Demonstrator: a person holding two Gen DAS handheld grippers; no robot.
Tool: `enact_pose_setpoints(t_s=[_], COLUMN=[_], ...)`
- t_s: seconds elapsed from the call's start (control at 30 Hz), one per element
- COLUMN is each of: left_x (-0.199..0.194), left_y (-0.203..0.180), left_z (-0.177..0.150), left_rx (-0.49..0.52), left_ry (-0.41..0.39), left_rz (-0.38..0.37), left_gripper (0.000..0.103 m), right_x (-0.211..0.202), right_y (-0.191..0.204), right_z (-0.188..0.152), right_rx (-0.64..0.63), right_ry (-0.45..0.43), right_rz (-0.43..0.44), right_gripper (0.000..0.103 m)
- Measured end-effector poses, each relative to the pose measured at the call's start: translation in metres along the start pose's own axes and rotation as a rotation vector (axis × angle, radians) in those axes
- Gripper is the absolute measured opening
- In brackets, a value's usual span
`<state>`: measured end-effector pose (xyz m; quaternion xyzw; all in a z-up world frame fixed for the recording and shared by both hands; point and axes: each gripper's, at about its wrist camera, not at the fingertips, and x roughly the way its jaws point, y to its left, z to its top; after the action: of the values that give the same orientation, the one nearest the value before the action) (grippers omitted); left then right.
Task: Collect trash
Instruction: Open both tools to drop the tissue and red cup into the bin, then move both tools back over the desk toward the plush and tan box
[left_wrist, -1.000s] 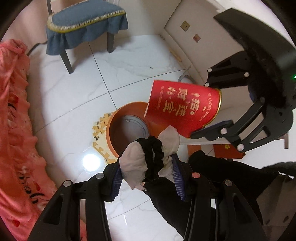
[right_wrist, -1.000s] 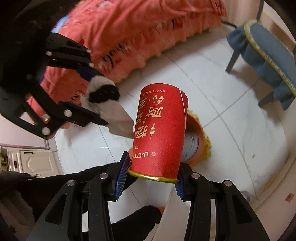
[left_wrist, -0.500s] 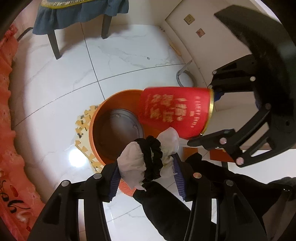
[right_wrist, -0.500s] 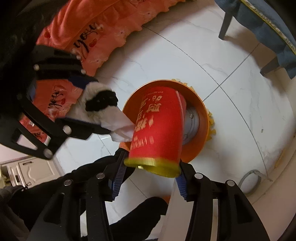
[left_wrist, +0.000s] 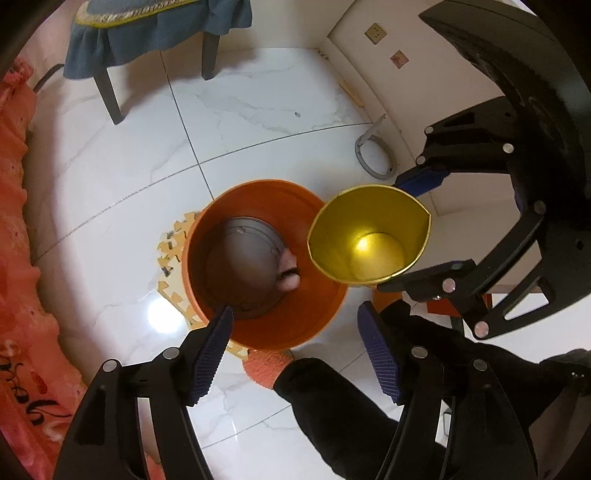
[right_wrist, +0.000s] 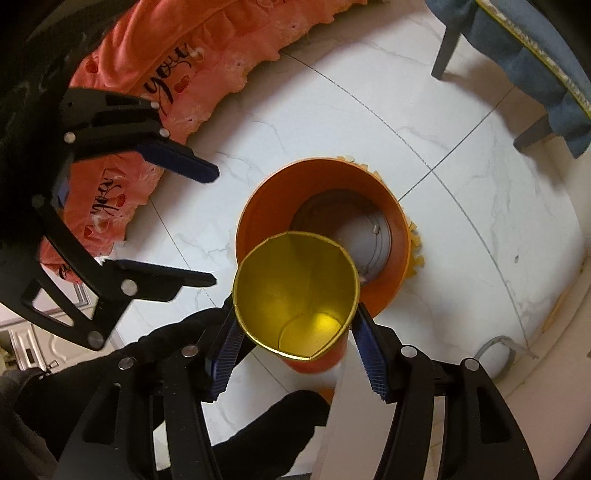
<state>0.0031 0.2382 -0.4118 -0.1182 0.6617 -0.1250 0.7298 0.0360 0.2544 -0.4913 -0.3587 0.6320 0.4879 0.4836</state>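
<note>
Hard to make out: small pale wad w/ a dark band (left_wrist: 287, 272) lies at bottom of orange bin (left_wrist: 258, 328), against its right inner wall; in shadow, so material unclear, and right wrist view hides it almost fully behind the cup. Bin's outside is cut off by the cup in right view; bin's grey floor (right_wrist: 364, 236) shows only partly there, more fully in left view. Left gripper (left_wrist: 295, 354): jaws spread wide, nothing between them, blue ribbed pads (left_wrist: 210, 349) bare, hanging over bin's near rim. Right gripper (right_wrist: 297, 339): closed on a paper cup (right_wrist: 295, 291), pads pressing both sides near its rim; gold inside faces both cams, red outside barely shows at lower edge in right view only. Cup is over bin's edge, mouth turned up toward cams, looks empty. Left view alone shows yellow foam puzzle mat (left_wrist: 173, 243) under bin, grey loop (left_wrist: 373, 155) by the wall, wall outlet (left_wrist: 375, 30). Both show blue-covered chair (left_wrist: 155, 29), orange frilled fabric (right_wrist: 177, 74), white marble tile floor (left_wrist: 258, 110). Person's dark-clothed leg (left_wrist: 332, 406) blocks the lower floor.
</note>
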Motion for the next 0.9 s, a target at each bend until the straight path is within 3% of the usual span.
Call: enact_pose_setpoints(t_s=[0.13, 0.43, 0.67, 0.9], left_x=[-0.011, -0.038, -0.084, -0.132], left_y=[-0.004, -0.018, -0.049, -0.090], left_z=[-0.001, -0.001, 0.000, 0.007], left_rx=[0.000, 0.040, 0.109, 0.157], left_ry=[-0.005, 0.007, -0.020, -0.088], left_rz=[0.019, 0.061, 0.087, 0.145], left_gripper=[0.076, 0.076, 0.076, 0.078], right_x=[-0.015, -0.061, -0.125, -0.195], right_y=[-0.004, 0.009, 0.029, 0.043], right_z=[0.004, -0.001, -0.035, -0.078], right_rx=[0.027, -0.004, -0.039, -0.004], right_ry=[-0.043, -0.092, -0.151, -0.276], right_rz=[-0.026, -0.005, 0.031, 0.057], right_gripper=[0.072, 0.072, 0.072, 0.072])
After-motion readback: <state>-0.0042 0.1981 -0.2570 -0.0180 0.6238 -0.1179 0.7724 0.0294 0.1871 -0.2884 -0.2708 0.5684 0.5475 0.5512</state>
